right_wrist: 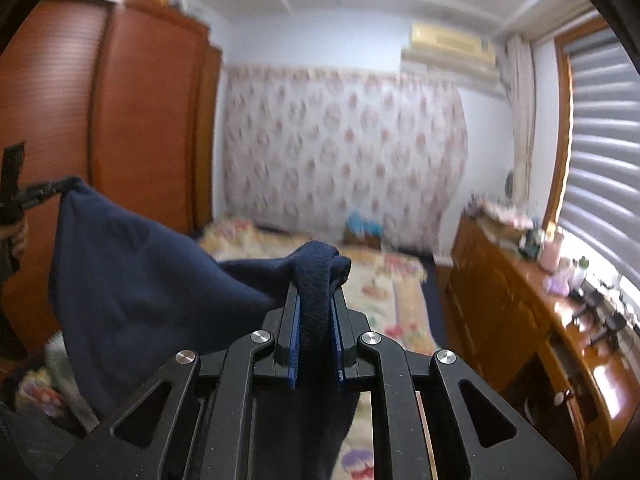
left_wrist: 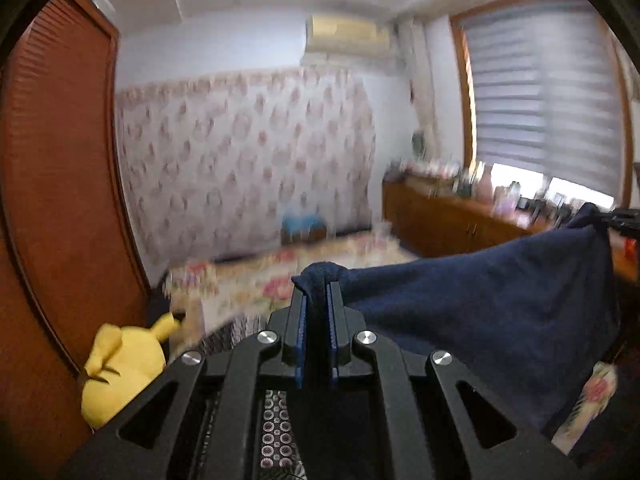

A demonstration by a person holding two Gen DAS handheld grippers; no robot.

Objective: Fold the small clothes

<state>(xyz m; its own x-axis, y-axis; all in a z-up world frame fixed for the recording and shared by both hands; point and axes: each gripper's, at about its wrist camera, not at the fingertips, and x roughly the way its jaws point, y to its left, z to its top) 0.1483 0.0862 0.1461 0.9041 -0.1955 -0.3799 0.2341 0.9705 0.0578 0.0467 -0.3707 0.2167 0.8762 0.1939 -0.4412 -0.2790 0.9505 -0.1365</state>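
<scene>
Your left gripper (left_wrist: 318,296) has its blue-padded fingers pinched tight on a bunched corner of the navy garment (left_wrist: 480,304), with a knot of cloth poking out past the tips. Your right gripper (right_wrist: 316,292) is clamped the same way on another corner, a thicker fold filling the narrow gap between its pads and a tail of fabric hanging down below. You are holding the garment up in the air between the two grippers, spread like a sagging sheet above the floral bedspread (right_wrist: 396,300). Off to your left a yellow plush toy (left_wrist: 120,368) sits beside the wooden wardrobe (left_wrist: 56,184), and a cluttered wooden cabinet (right_wrist: 520,300) runs under the window blinds (right_wrist: 604,152).
</scene>
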